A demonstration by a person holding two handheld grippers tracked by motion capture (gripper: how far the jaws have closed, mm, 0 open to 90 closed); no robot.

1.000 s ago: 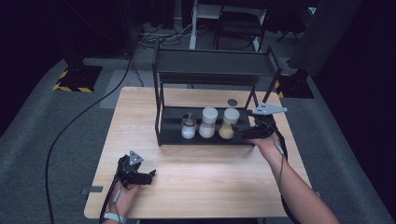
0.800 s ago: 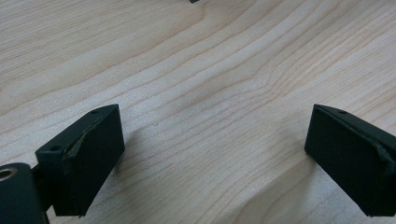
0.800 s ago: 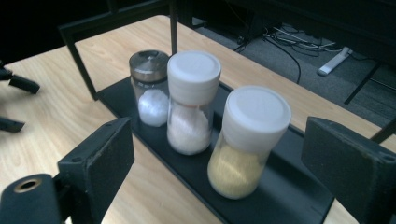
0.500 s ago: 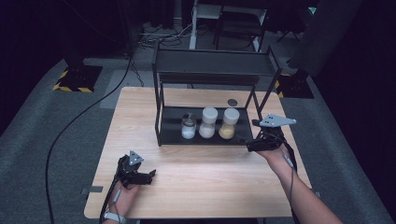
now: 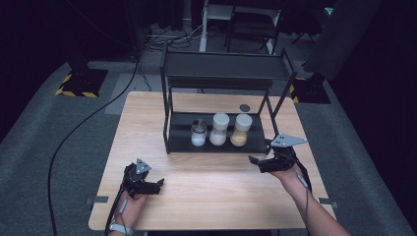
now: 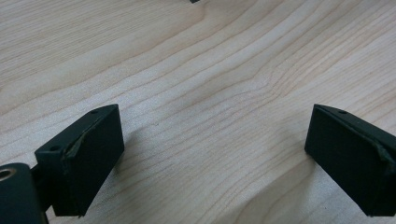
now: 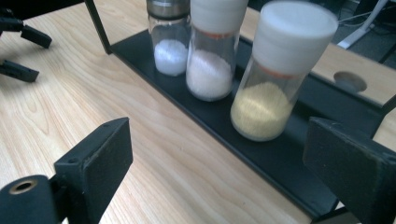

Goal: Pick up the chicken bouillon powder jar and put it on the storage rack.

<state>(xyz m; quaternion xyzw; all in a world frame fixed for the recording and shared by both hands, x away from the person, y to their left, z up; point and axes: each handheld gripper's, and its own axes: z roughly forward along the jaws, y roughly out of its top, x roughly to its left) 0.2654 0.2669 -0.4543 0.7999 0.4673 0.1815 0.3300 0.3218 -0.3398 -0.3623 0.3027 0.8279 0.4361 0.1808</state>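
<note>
Wooden and pale, the bench [image 5: 206, 191] is seen from above, with grey carpet all around it. A black rack [image 5: 223, 78] with two levels is set at the far half of the bench. Three jars are lined up on its low shelf [image 5: 179, 135]. The left jar [image 5: 198, 133] has a metal lid and is part filled with white grains. The middle jar [image 5: 219, 129] has a white cap and holds white powder. The right jar [image 5: 240, 130] has a white cap and holds yellow grains. The three are placed just beside each other. A small dark round spot [image 5: 244, 107] is seen on the bench behind the rack.

The right gripper [image 5: 256, 162] is held by a hand [image 5: 285, 173] near the front right corner of the rack, close to the shelf edge. Its jaws are spread wide and nothing is gripped. In the right gripper view, the yellow jar [image 7: 276, 70] is seen closest, past the jaws, with the white-cap jar [image 7: 214, 49] and the metal-lid jar [image 7: 169, 37] farther along the shelf.

The left gripper [image 5: 153, 186] is held low at the near left part of the bench, well apart from the rack. Its jaws are spread wide too, and only bare wood [image 6: 210, 93] is seen between them. A black cable [image 5: 74, 135] is laid over the carpet at the left.
</note>
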